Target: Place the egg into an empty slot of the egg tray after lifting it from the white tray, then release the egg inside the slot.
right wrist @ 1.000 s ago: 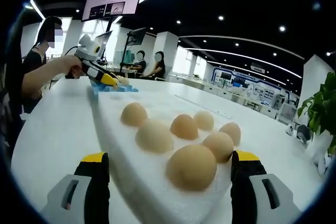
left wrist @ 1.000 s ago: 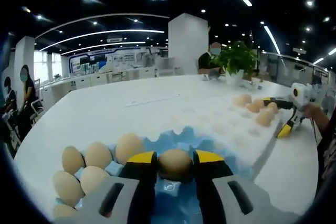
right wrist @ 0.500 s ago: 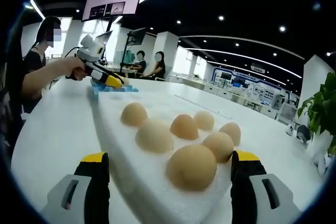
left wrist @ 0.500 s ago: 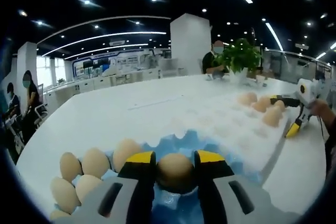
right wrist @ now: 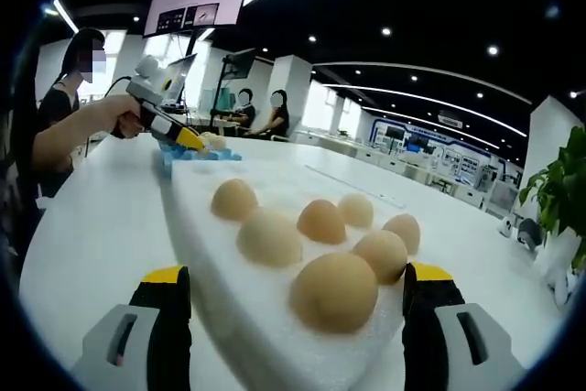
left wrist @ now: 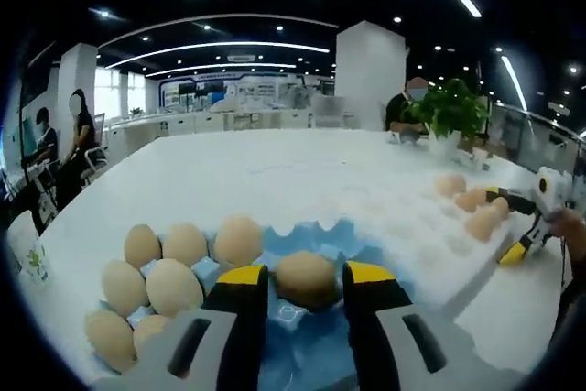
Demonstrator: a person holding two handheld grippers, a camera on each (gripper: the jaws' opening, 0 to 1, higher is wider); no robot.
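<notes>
A brown egg point(left wrist: 305, 279) rests in a slot of the blue egg tray point(left wrist: 316, 240), between the yellow tips of my left gripper point(left wrist: 304, 274). The jaws stand slightly apart from it, open. Several more eggs point(left wrist: 169, 267) fill the slots to its left. The white tray point(left wrist: 403, 226) lies beyond, with several eggs point(left wrist: 472, 210) at its far end, where the right gripper point(left wrist: 520, 231) shows. My right gripper point(right wrist: 297, 277) is open wide, its jaws on either side of the white tray's point(right wrist: 206, 249) near corner and the nearest egg point(right wrist: 334, 292). The left gripper point(right wrist: 172, 130) shows far off at the blue tray point(right wrist: 197, 155).
Everything lies on a large white round table point(left wrist: 229, 180). A potted plant point(left wrist: 449, 109) and a seated person stand at its far edge. A paper cup point(left wrist: 27, 254) is at the left edge. A person's hand point(right wrist: 124, 114) holds the far gripper.
The left gripper's jaws have parted a little from the egg, which now sits in the blue tray slot. The left view has risen and tilted. The right gripper has not moved.
</notes>
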